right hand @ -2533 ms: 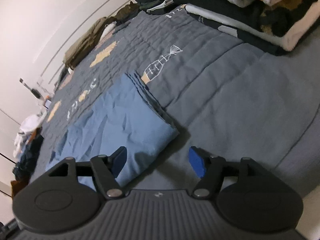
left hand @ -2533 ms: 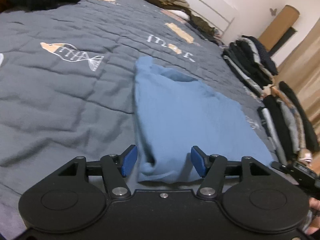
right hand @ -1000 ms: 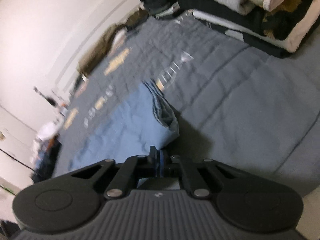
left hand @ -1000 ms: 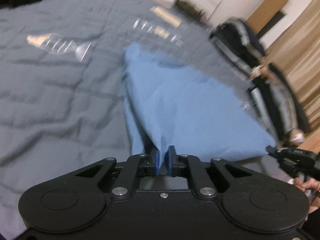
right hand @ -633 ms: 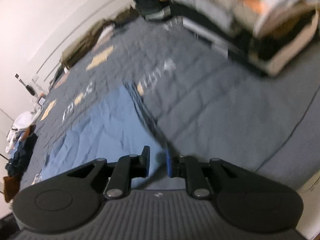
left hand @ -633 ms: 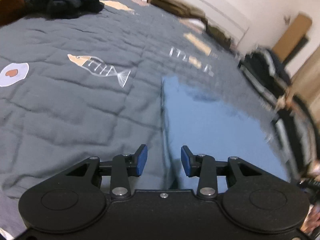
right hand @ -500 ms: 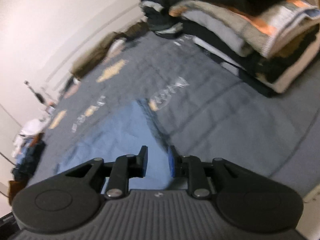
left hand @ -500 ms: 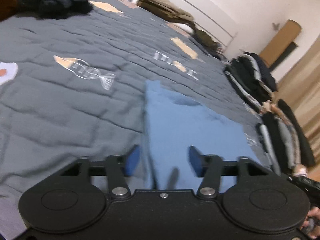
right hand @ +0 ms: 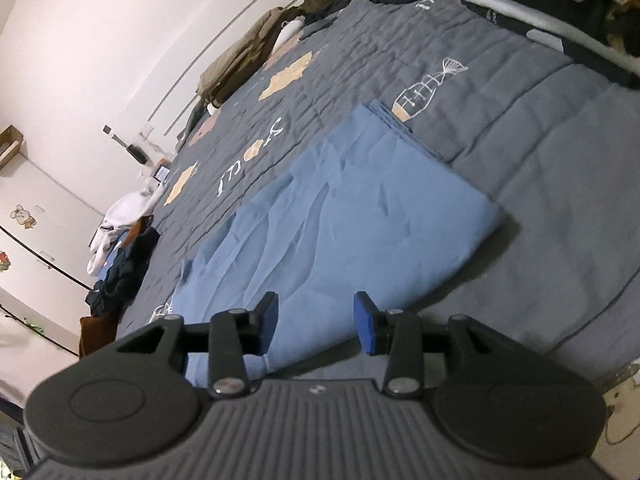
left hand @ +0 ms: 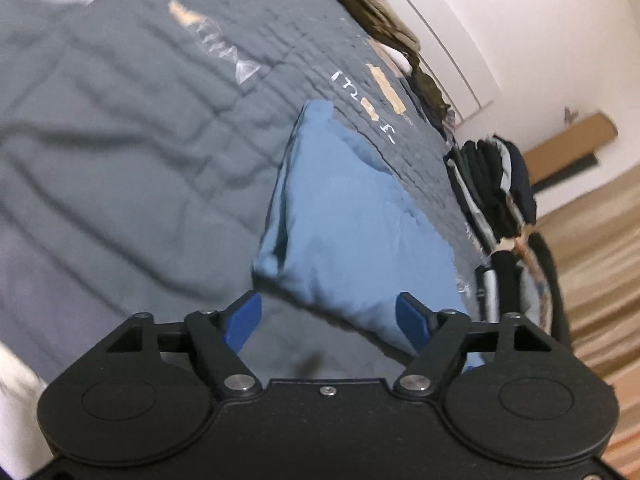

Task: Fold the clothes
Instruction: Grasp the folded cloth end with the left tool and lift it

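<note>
Grey quilted bedspread (right hand: 560, 152) under folded blue garment (right hand: 340, 232), white walls (right hand: 100, 40) behind.

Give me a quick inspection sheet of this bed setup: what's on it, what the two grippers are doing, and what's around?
Surface: grey quilted bedspread with fish drawings.
Job's things: blue folded cloth garment lying flat on the bedspread.
Clutter: stacked folded clothes along one edge; dark crumpled clothes pile; olive-brown clothes by the wall.
Grippers: left gripper and right gripper both opening, pads clear of the garment, holding nothing.
Cables: nothing seen.
Surroundings: white wall; wooden floor.
</note>
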`<state>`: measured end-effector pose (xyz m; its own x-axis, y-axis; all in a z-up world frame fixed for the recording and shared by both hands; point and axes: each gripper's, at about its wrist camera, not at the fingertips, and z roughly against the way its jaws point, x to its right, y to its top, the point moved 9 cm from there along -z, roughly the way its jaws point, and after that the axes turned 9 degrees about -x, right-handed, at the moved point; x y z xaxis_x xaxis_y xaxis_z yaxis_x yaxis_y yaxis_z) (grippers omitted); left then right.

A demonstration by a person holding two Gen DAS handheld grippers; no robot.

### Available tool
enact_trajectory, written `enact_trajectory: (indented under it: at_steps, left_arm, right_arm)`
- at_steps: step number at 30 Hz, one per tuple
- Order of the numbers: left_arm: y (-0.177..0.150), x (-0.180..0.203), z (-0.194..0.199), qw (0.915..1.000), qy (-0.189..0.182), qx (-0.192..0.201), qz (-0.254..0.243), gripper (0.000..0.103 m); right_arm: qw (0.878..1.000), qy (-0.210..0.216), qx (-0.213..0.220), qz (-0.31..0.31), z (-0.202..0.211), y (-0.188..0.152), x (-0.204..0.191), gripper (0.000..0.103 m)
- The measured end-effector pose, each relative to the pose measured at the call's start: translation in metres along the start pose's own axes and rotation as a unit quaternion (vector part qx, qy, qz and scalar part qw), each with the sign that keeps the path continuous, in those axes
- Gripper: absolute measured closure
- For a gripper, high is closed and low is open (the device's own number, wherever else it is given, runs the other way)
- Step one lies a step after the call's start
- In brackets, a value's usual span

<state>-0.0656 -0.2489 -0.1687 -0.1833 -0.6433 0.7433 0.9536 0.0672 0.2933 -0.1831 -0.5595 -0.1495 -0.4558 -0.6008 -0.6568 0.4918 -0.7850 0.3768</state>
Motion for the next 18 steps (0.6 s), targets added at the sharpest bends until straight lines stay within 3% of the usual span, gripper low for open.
enact_trajectory:
  at_steps: [7,15,18]
  left_arm:
    - [0.001,0.005,-0.016,0.9991,-0.03,0.009,0.03,0.026]
    - [0.001,0.004,-0.037,0.9997,-0.005,0.009,0.021,0.025]
    - [0.003,0.006,-0.041,0.9996,-0.005,0.016,0.02,0.024]
  right_arm:
    - [1.0,0.02,-0.002,-0.005,0.0,-0.007,-0.006,0.062]
    - [0.998,0.045,-0.028,0.018,-0.001,-0.024,-0.026,0.061]
    - [0.998,0.052,-0.041,0.019,-0.006,-0.031,-0.029,0.047]
